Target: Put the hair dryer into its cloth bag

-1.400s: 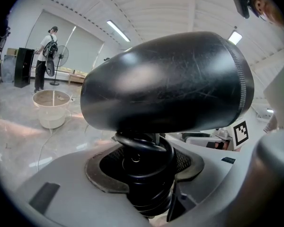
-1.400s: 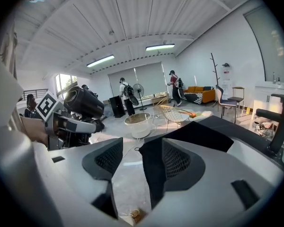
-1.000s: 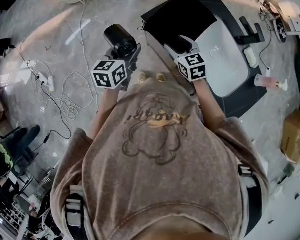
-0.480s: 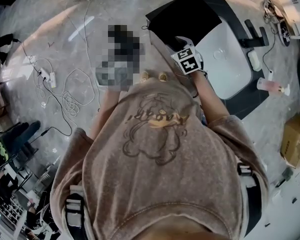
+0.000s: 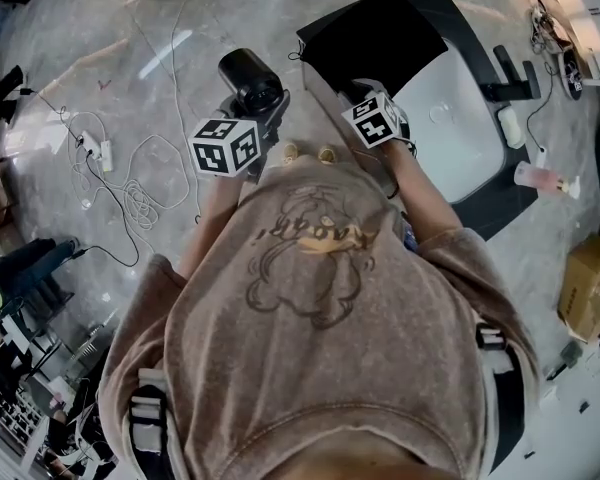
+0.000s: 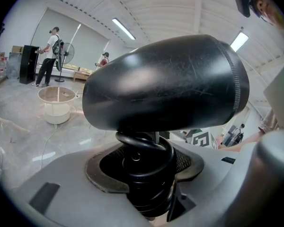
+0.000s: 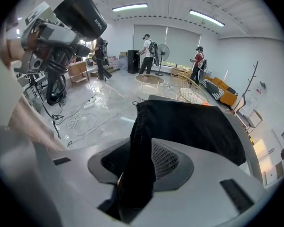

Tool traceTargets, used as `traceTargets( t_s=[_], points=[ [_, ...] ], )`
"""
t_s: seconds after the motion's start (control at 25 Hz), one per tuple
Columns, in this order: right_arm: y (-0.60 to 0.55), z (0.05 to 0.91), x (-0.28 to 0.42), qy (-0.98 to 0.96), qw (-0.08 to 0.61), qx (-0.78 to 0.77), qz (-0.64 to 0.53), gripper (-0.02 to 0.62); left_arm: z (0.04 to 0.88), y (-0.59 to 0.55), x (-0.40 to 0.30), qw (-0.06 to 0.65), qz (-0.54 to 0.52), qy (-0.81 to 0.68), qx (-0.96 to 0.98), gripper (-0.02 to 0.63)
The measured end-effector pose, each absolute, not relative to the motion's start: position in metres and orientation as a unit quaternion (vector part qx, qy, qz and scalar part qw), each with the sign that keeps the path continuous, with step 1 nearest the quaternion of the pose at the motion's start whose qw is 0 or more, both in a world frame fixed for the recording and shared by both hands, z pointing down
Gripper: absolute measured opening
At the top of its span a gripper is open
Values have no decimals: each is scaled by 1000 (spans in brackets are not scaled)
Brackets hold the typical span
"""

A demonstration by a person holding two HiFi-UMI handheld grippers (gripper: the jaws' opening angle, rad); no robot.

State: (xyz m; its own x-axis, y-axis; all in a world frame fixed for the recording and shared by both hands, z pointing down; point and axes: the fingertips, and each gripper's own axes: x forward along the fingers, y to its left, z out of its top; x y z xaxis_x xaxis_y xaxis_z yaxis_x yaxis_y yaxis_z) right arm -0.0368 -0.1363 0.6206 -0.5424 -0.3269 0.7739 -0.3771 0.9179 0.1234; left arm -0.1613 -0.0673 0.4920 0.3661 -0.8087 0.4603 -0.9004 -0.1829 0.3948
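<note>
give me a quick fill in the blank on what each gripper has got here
1. The left gripper grips the hair dryer by its ____.
2. The cloth bag has an edge between the jaws of the ____ gripper.
3. The cloth bag is ____ in colour.

Missing words: handle; right; black.

Note: the right gripper has just been closing its jaws, with the bag's edge between them.

Bright, even light from ceiling strip lamps (image 7: 130, 6); glare streaks the polished floor (image 5: 168, 50). Fisheye bending and dark corners mark both gripper views
</note>
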Motion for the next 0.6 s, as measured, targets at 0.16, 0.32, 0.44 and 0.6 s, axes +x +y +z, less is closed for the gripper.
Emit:
traceTargets(
  t_s=[0.16,0.32,0.44,0.6],
  points=[
    [-136,626,-34,-877,437,199,27,106,495,-68,-157,311,76,-558,766,242],
    [-142,624,-33,-878,430,208,31,66,497,-70,-155,312,76,-555,767,242],
    [-146,617,-30,-880,420,218,41,45,496,-72,-154,311,78,-553,769,242],
    [-151,607,-26,-886,399,230,59,28,496,-73,-151,311,80,-551,770,242]
  ],
)
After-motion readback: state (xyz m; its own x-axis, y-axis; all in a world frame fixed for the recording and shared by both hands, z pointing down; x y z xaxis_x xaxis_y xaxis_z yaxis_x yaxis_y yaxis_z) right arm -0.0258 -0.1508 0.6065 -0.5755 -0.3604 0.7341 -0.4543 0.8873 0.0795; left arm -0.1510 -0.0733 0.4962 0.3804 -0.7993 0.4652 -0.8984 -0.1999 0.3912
